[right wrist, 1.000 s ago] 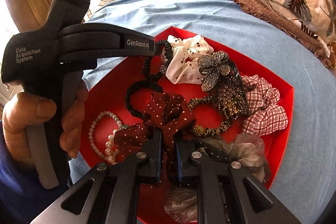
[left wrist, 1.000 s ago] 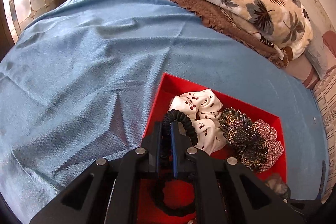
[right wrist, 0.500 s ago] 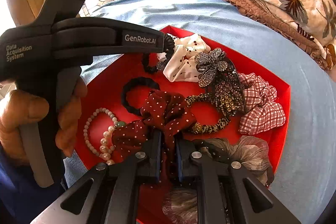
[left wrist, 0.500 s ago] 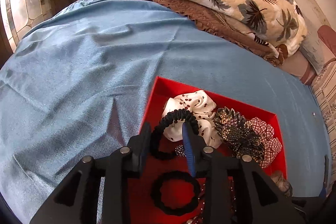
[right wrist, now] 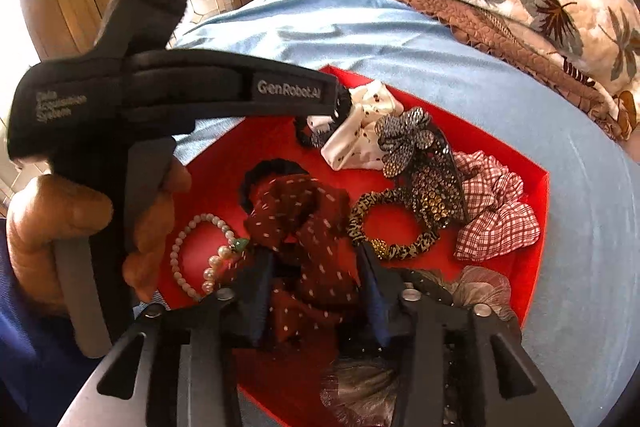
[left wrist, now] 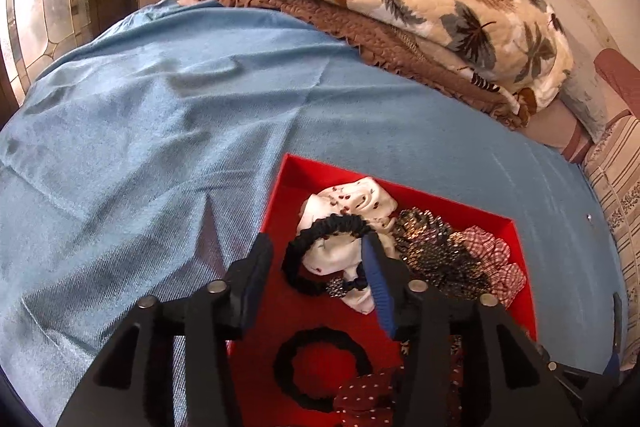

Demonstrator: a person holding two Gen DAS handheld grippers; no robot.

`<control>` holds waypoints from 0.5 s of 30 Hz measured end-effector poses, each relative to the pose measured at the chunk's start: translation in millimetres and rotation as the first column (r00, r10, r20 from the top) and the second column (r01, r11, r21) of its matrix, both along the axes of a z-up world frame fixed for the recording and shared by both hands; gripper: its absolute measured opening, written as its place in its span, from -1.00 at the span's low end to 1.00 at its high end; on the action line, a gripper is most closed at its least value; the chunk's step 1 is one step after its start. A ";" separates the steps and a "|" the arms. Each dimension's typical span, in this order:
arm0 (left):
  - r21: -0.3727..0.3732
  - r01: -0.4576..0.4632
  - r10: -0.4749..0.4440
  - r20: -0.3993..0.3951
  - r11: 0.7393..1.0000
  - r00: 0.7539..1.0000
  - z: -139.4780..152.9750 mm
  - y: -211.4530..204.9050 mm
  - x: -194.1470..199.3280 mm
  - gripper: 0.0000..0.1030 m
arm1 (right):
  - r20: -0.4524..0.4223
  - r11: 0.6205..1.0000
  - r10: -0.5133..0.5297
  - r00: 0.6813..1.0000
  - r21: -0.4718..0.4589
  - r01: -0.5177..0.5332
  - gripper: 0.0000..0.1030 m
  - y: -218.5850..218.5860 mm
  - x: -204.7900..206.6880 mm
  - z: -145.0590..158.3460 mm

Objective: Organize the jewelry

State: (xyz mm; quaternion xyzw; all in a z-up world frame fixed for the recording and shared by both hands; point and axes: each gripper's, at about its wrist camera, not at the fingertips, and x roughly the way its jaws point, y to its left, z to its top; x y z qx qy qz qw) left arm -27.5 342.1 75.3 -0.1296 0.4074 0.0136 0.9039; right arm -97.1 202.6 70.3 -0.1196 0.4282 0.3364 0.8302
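Landmark: red tray on the blue bedspread, holding the hair accessories and jewelry.

Left gripper: over the tray's far left corner, jaws opening. Black ruffled hair tie lies between the fingers, draped on the white cherry-print scrunchie; the right finger touches it, the left finger is clear of it, so no clamp.

Right gripper: at the tray's near edge, jaws opening. Maroon dotted scrunchie sits between the fingers; whether the pads touch it I cannot tell (motion blur).

Other contents, right wrist view: pearl bracelet at the near left side of the tray; leopard-print hair tie mid-tray; rhinestone flower clip beyond it; red checked scrunchie by the right wall
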 end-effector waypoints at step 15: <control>0.019 -0.080 0.077 0.129 0.997 0.989 38.6 -7.1 -28.9 0.41 | 0.112 0.999 -0.012 0.994 0.031 0.009 0.17 -35.1 -29.3 40.1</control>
